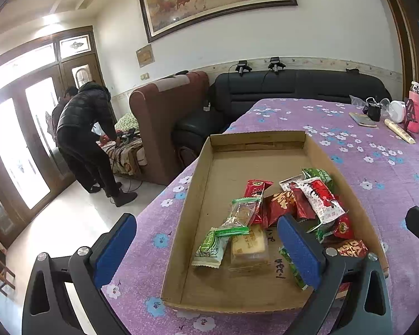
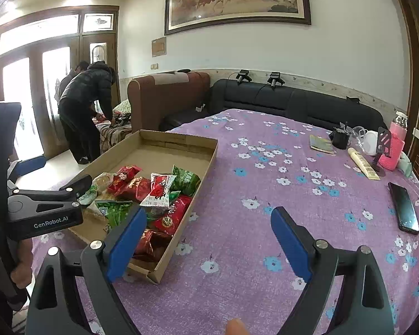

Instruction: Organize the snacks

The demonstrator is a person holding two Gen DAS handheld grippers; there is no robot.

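In the left wrist view, the left gripper (image 1: 206, 248) is held with its blue pads spread wide and nothing between them, the right-hand pad lying over the near end of the snack pile. The right gripper (image 2: 209, 240) is likewise spread wide and empty, poised over bare purple floral tablecloth (image 2: 265, 173) with the cardboard tray (image 2: 181, 223) at its 10 o'clock. The snacks are gathered in the near half of the tray: a pale green packet (image 1: 211, 248) and a clear-wrapped cake (image 1: 248, 248) lie nearest, a green-sealed clear pouch (image 1: 240, 213) just beyond at 12 o'clock, and red packets (image 1: 282, 203), a white-and-red packet (image 1: 322, 199) and a green packet (image 1: 319, 176) are heaped toward 1 o'clock. All are judged light, soft and air-filled, with slick crinkly film likely to slip or spring from the pads; the cake is judged crushable. A hold across a flat crimped end seam, or lightly across the narrow middle of a packet, is judged safest, with the topmost, unoverlapped packets taken first. The far half of the tray is seen bare. Beyond, at 2 o'clock on the cloth, a phone (image 2: 403, 208), a tube (image 2: 363, 163) and a pink-sleeved bottle (image 2: 393, 142) are seen.
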